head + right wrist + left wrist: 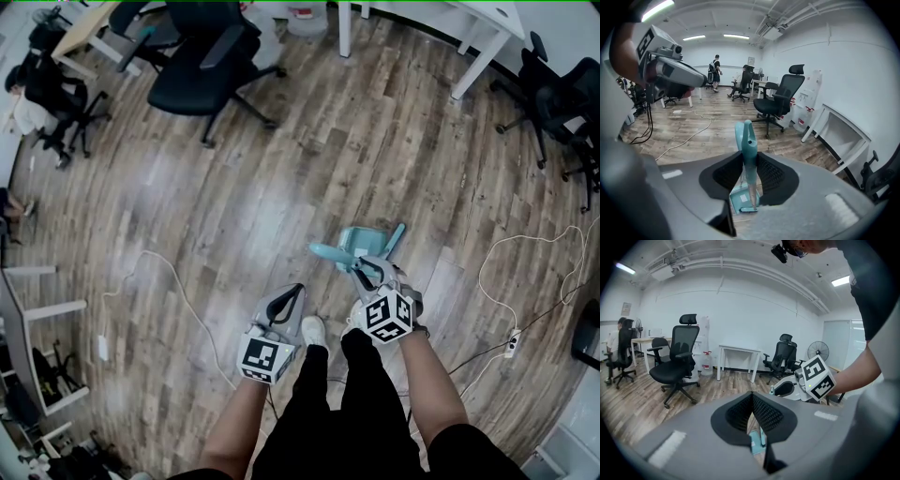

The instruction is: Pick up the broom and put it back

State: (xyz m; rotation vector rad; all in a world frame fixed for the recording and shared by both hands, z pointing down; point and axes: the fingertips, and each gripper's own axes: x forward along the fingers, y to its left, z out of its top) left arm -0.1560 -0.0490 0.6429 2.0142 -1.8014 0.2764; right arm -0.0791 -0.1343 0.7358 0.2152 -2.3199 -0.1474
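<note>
Wooden floor: fills the head view and carries everything. Black office chair: stands at 11 o'clock, well apart from the work. Teal dustpan: sits just past centre toward 3 o'clock, directly under the right tool; in the right gripper view the handle runs down to it, which suggests the set is stored together. Broom: teal, its slim handle rising upright between the right jaws, the looped end above them; its brush cannot be made out. Right tool: clenched on the broom handle below the loop, tilted downward, probably to steer the handle home into the pan. Left tool: at 6 o'clock beside the shoe, jaws closed on nothing, pointing toward the pan, apparently held in reserve
</note>
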